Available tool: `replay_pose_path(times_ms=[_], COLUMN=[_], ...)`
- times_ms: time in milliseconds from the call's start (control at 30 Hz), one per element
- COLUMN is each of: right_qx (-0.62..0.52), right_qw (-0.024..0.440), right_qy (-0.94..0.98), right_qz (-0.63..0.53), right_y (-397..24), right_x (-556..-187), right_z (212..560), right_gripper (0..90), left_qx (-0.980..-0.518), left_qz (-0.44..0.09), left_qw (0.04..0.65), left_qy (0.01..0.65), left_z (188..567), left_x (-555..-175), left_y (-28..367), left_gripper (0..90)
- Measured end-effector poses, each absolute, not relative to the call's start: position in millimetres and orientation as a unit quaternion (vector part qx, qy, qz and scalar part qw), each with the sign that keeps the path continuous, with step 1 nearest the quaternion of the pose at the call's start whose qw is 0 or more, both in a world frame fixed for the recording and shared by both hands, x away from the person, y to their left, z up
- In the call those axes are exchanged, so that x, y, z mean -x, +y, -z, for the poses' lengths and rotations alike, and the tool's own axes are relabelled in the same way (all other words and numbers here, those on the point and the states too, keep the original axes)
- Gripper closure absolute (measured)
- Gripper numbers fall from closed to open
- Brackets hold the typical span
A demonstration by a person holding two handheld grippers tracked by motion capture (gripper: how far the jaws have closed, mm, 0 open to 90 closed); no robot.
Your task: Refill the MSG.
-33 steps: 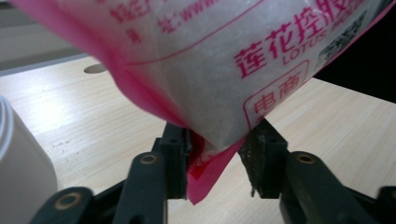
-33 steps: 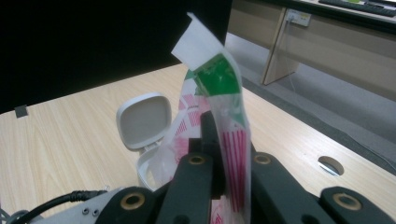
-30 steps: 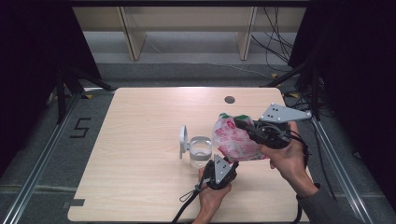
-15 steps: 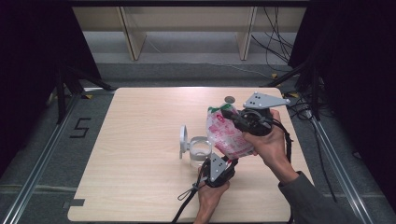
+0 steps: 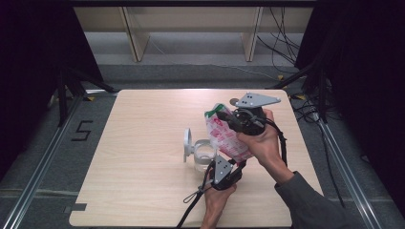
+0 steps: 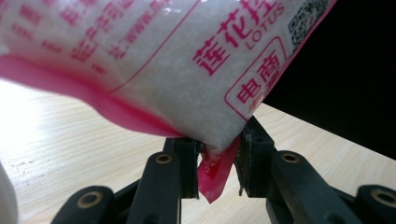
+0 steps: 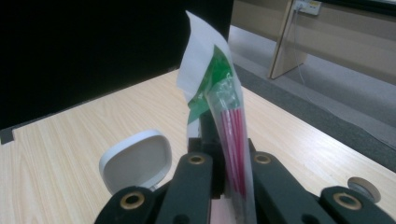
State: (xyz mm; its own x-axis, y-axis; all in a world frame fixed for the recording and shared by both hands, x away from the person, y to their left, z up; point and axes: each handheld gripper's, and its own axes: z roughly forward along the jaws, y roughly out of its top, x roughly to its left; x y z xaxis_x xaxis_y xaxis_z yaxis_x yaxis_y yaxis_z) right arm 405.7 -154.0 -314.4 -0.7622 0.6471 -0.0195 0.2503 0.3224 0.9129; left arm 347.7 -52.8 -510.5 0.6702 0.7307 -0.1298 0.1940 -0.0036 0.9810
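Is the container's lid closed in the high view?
No, the white lid stands swung open at the left side of the clear container, leaving its mouth uncovered beside the pink bag.

Black two-jaw tongs (image 6: 217,163) with brass-coloured pivot screws, grey sleeve (image 5: 310,202).

Pale wooden table (image 5: 143,191) with rounded corners. Near its middle, standing on the wood, a clear jar (image 5: 203,155) with its white flip lid (image 5: 187,144) upright on the left. Well beyond the jar, near the far edge, a small round disc (image 7: 364,188).
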Motion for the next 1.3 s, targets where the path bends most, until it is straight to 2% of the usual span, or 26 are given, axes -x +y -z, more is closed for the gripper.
replay_pose_path(times_ms=[333, 467, 633, 767, 800, 833, 967, 1300], right_qx=[-0.28, -0.287, -0.276, -0.289, -0.277, -0.28, -0.28, -0.275], right_qw=[0.2, 0.186, 0.205, 0.189, 0.208, 0.195, 0.191, 0.195], right_qy=[0.796, 0.802, 0.801, 0.806, 0.805, 0.81, 0.814, 0.822], right_qz=[-0.499, -0.489, -0.49, -0.481, -0.481, -0.477, -0.472, -0.459], right_y=[-135, -132, -130, -127, -127, -126, -123, -113], right_x=[-413, -413, -417, -416, -419, -418, -420, -423], right_z=[323, 324, 326, 327, 328, 328, 330, 336], right_gripper=[90.0, 90.0, 90.0, 90.0, 90.0, 90.0, 90.0, 90.0], left_qx=[-0.668, -0.669, -0.67, -0.67, -0.669, -0.668, -0.671, -0.673], left_qz=[-0.209, -0.202, -0.201, -0.197, -0.197, -0.196, -0.193, -0.188], left_qw=[0.626, 0.629, 0.63, 0.631, 0.631, 0.632, 0.631, 0.629], left_qy=[0.345, 0.341, 0.339, 0.338, 0.339, 0.339, 0.339, 0.342], left_z=[513, 513, 514, 514, 514, 515, 514, 515], left_x=[-349, -349, -350, -350, -350, -350, -351, -350], left_y=[-52, -51, -51, -52, -52, -52, -53, -51], left_gripper=[72.2, 72.3, 72.4, 72.5, 72.5, 72.6, 72.7, 73.1])
